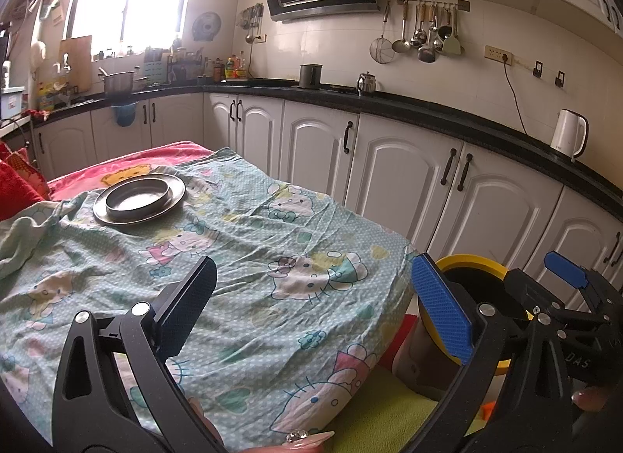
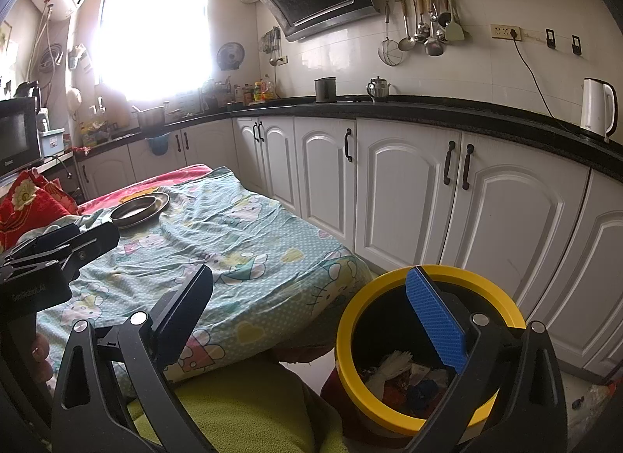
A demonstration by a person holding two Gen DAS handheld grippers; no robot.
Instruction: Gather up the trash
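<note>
A yellow-rimmed bin (image 2: 473,273) stands on the floor beside the table's right corner. It holds trash (image 2: 395,365): a white glove-like piece, crumpled paper and a blue scrap. My right gripper (image 2: 311,312) is open and empty, and its blue finger pad (image 2: 436,320) hangs over the bin's mouth. My left gripper (image 1: 315,305) is also open and empty, held over the Hello Kitty cloth (image 1: 272,227) on the table. In the left wrist view the bin (image 1: 473,261) sits behind that gripper's blue pad, with the right gripper (image 1: 543,277) past it. I see no loose trash on the cloth.
A metal plate with a bowl (image 1: 138,200) sits at the far left of the table, next to red bedding (image 2: 31,200). White cabinets (image 2: 409,200) under a black counter run close along the right. A green towel (image 2: 253,406) lies near the front edge.
</note>
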